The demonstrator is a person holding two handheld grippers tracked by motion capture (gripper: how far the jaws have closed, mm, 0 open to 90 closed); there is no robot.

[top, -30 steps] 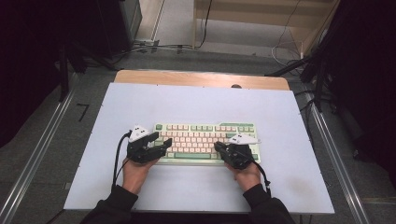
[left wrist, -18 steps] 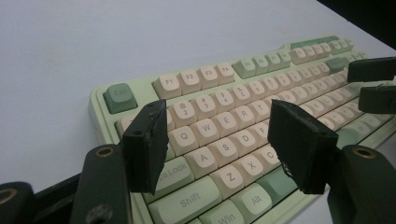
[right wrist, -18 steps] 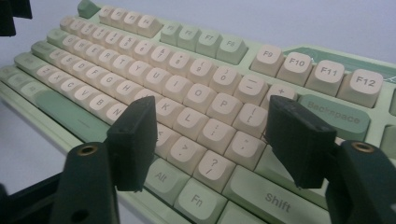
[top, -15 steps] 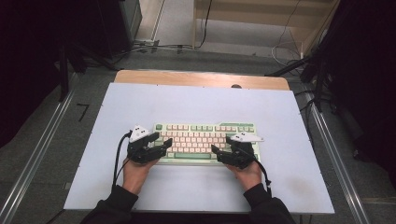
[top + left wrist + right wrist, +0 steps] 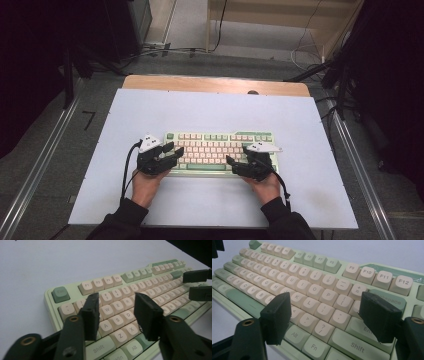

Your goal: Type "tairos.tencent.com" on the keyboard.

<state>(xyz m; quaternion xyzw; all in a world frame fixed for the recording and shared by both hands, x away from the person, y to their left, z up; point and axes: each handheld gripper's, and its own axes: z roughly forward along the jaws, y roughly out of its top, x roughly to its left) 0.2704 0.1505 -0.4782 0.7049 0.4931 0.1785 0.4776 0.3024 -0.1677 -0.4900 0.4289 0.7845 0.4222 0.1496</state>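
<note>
High view: a pale green keyboard (image 5: 220, 152) with cream keycaps is seen on the white table (image 5: 210, 110), near its front edge; the left gripper (image 5: 172, 150) and right gripper (image 5: 235, 162) are held at its two ends, much as half a second ago. Left gripper view: matte black jaws are spread over the W–X keys, nothing gripped. Right gripper view: blocky jaws are parted wider above the K–Shift keys, empty.
</note>
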